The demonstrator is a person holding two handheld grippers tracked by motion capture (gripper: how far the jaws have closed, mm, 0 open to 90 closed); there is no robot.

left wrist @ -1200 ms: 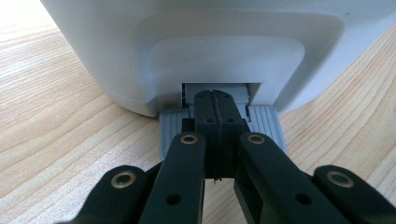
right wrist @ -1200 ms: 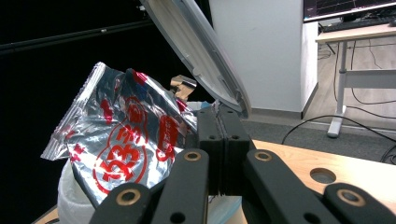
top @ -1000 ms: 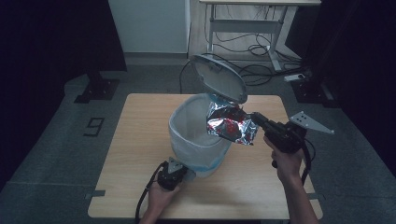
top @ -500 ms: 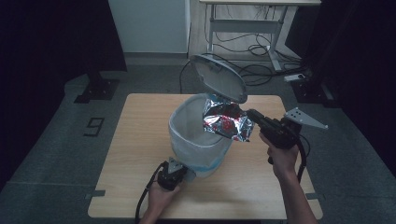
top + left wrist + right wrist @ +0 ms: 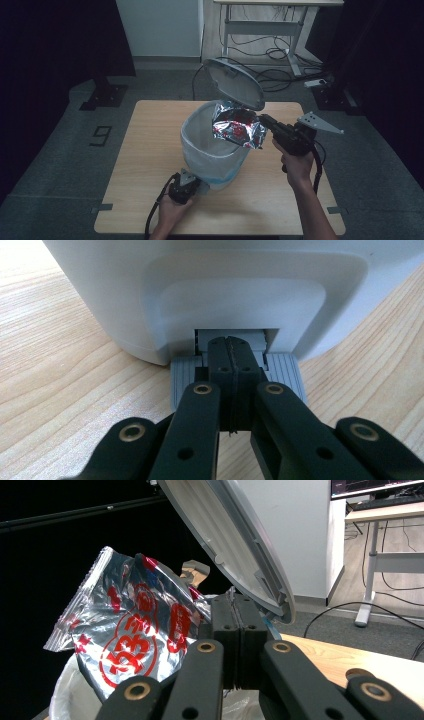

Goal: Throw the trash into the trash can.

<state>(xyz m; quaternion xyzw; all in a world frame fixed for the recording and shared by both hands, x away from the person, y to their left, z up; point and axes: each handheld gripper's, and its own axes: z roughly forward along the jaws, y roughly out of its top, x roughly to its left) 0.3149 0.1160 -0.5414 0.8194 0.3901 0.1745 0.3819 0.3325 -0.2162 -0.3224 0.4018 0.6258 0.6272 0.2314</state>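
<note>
Light wooden table (image 5: 150,150) at centre, pale grain, tape tabs at near corners. Grey carpet floor (image 5: 60,165) all round, marked with dark "9" (image 5: 101,135) at 9 o'clock. White wall panel (image 5: 160,27) at 12 o'clock. Metal-framed desk (image 5: 280,20) at 1 o'clock, tangled black cables (image 5: 265,50) beneath. Black drapes (image 5: 50,45) at 10 o'clock and 2 o'clock, black stand base (image 5: 102,95) at foot of left one. Dim room, light pooled on tabletop.

Left claw (image 5: 192,182) closed and low; right claw (image 5: 261,120) closed, raised level.
</note>
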